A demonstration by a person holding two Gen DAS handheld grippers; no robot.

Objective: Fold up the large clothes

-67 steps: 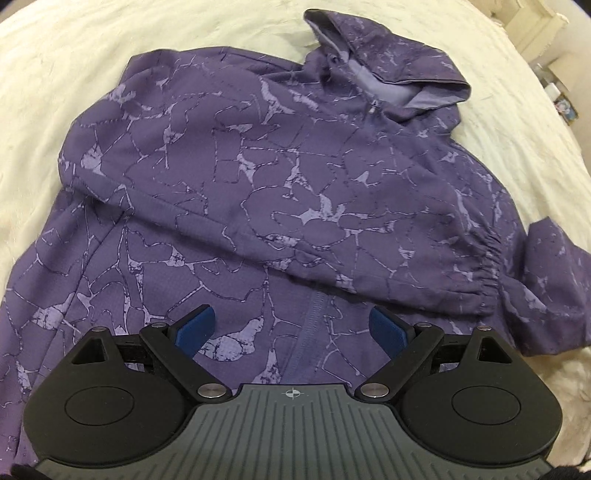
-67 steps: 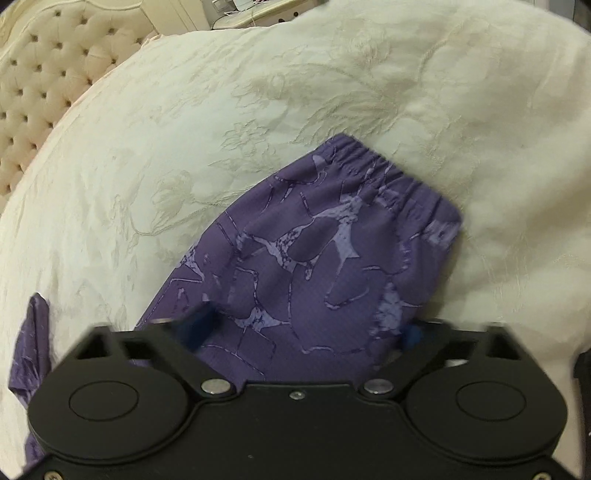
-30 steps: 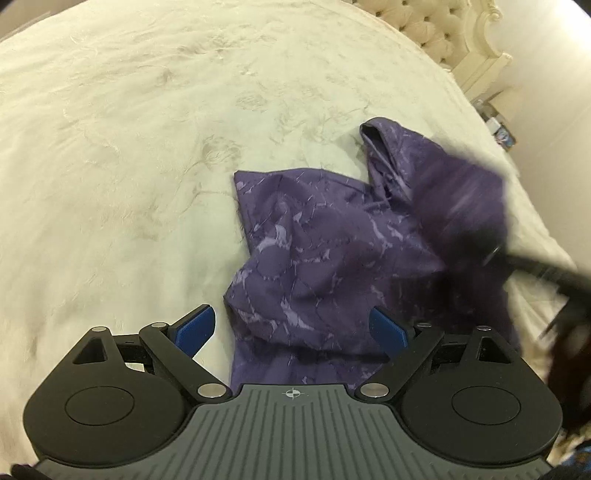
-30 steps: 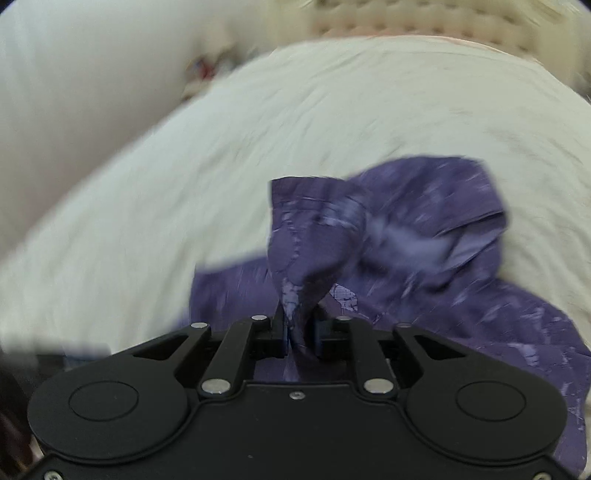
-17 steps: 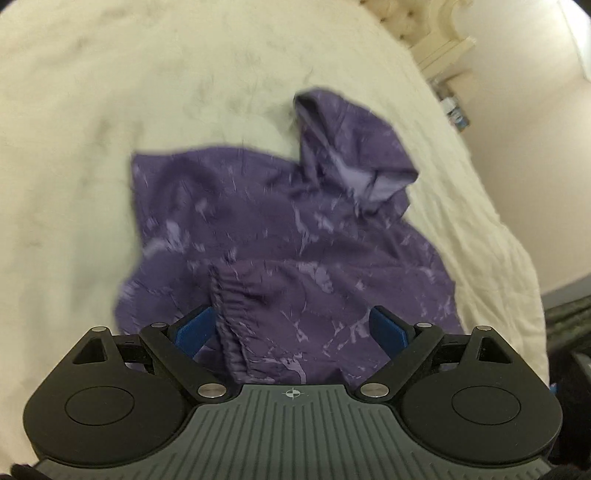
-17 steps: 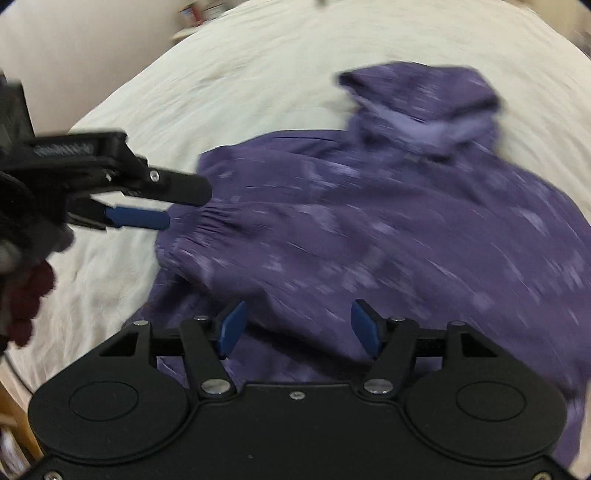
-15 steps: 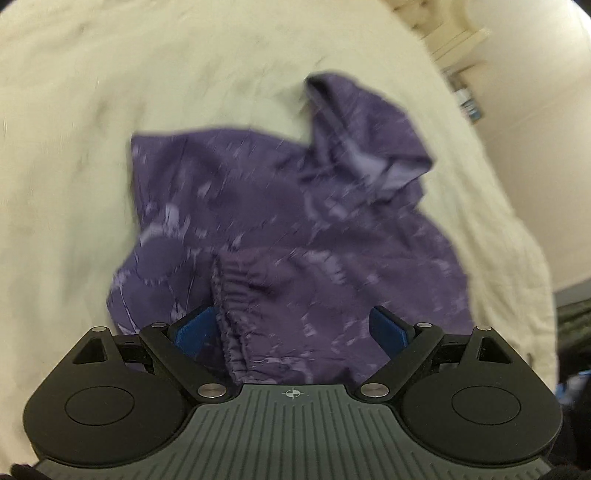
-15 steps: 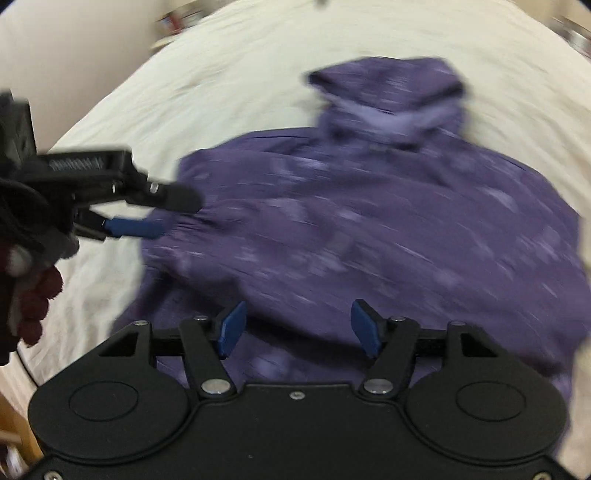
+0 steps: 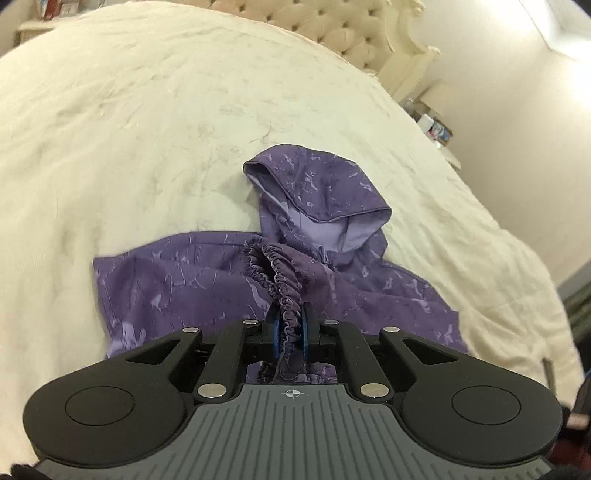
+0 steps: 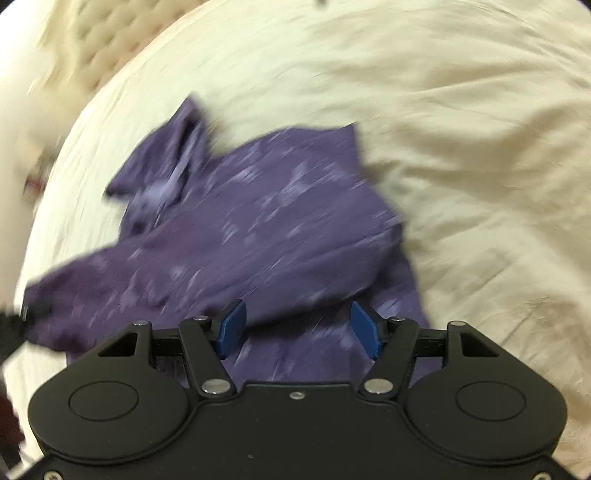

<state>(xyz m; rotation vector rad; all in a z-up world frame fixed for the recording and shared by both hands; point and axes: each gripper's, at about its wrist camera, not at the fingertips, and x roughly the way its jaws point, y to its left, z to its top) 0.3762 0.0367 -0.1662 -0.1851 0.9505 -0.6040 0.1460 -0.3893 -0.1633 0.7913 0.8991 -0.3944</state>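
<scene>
A purple marbled hooded jacket [image 9: 192,280] lies on a cream bedspread [image 9: 147,110], its hood [image 9: 325,195] pointing toward the headboard. My left gripper [image 9: 288,328] is shut on the elastic cuff of a sleeve [image 9: 275,275] and holds it lifted over the jacket's body. In the right wrist view the jacket [image 10: 258,229] is blurred. My right gripper [image 10: 297,328] is open and empty just above the jacket's near part. The lifted sleeve stretches to the left edge of that view, where the left gripper [image 10: 14,325] shows dimly.
A tufted cream headboard [image 9: 332,26] stands at the far end of the bed. A bedside table with small items [image 9: 436,129] is at the right. The bed's right edge [image 9: 546,332] drops off near the jacket.
My left gripper has closed on the sleeve cuff and lifted it across the jacket. My right gripper, earlier shut on the sleeve, is open and has swung to the jacket's other side.
</scene>
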